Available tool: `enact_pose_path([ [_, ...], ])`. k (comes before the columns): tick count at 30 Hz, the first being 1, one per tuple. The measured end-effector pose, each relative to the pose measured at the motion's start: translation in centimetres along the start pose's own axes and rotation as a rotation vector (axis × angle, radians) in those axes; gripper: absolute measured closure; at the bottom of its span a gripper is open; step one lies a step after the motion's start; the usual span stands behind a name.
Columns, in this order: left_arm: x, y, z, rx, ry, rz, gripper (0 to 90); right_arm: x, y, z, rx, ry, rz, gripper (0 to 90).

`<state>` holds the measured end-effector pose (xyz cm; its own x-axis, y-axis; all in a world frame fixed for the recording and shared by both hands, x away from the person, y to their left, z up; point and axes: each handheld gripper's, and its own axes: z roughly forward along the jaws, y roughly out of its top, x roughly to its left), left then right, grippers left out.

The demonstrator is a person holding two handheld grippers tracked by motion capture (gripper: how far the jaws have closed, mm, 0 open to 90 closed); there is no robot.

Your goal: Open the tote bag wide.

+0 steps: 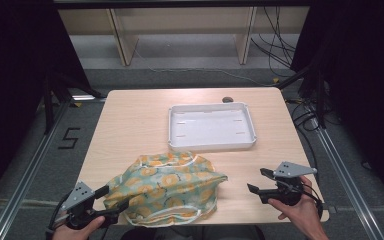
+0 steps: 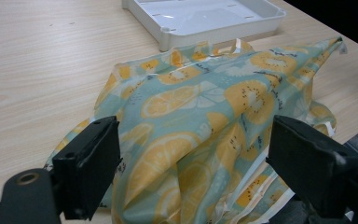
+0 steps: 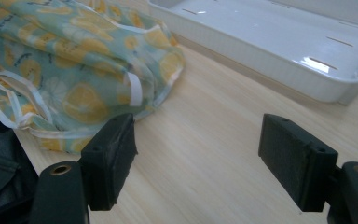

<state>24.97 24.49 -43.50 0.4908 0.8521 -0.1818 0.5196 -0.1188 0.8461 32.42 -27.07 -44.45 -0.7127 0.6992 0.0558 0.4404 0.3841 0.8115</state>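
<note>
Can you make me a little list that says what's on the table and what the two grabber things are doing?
table: light wood
cloth: crumpled, blue-green with orange fruit slices, at the near edge
tray: white, empty, behind the cloth
left gripper: open, jaws either side of the cloth's edge, not squeezing it
right gripper: open, over bare wood, apart from the cloth
small dark thing: behind the tray, too small to tell

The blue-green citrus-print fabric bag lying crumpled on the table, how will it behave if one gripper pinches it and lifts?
The blue-green citrus-print fabric bag lies in soft folds, so it will probably droop and unfold rather than hold shape. It looks thin and likely light. Its loose white-edged straps may trail, and one edge already overhangs the wooden table, so a push could bunch it.
</note>
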Motion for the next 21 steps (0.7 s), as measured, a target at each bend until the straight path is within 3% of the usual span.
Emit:
enact_pose_path([
  [3,-0.1,0.1,-0.1,0.003,-0.006,0.018,16.2,0.7,0.7,0.8,0.002,0.036,-0.014,28.2],
  [6,-0.3,0.4,-0.5,0.002,0.000,0.040,16.2,1.1,1.6,1.7,-0.009,0.063,-0.083,28.3],
  [7,-0.3,0.5,-0.6,0.000,-0.007,0.038,16.2,1.7,2.2,2.3,0.005,0.095,-0.087,28.2],
  [12,-0.4,0.7,-1.3,-0.007,-0.007,0.046,16.2,2.6,3.2,3.9,0.018,0.132,-0.144,28.3],
  [14,-0.2,0.7,-1.3,0.001,-0.004,0.050,16.2,2.9,3.8,5.3,0.055,0.153,-0.184,28.3],
  [21,0.1,0.6,-1.4,0.009,-0.005,0.050,16.2,3.4,4.5,7.5,0.098,0.179,-0.230,34.8],
])
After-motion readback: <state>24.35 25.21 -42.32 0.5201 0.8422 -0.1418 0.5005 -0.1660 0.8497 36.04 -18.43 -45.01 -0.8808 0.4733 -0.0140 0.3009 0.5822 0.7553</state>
